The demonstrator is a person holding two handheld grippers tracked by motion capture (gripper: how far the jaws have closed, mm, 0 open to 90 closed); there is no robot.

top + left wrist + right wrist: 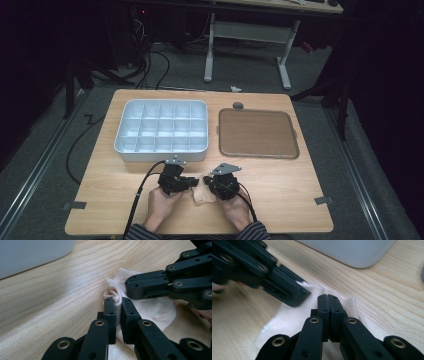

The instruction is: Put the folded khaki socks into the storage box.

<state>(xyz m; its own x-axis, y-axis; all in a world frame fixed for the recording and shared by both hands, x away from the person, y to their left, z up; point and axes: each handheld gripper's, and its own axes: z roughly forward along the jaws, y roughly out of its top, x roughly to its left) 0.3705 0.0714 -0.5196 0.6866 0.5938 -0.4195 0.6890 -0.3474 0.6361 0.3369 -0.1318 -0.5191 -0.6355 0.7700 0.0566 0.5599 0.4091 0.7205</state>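
Both my grippers, left [186, 181] and right [209, 182], pinch the sock [202, 196] near me, mid-fold; next I carry one edge across.

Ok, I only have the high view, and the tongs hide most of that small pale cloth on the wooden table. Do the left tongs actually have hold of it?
Observer: Yes. In the left gripper view the left tongs pinch a bunched fold of the white knitted cloth.
Operator: And the right tongs?
Observer: In the right gripper view the right tongs are shut, tips down on the cloth. I can't tell whether a layer sits between them.
Operator: Which edge is that?
Observer: A ribbed hem lies just beside their tips.
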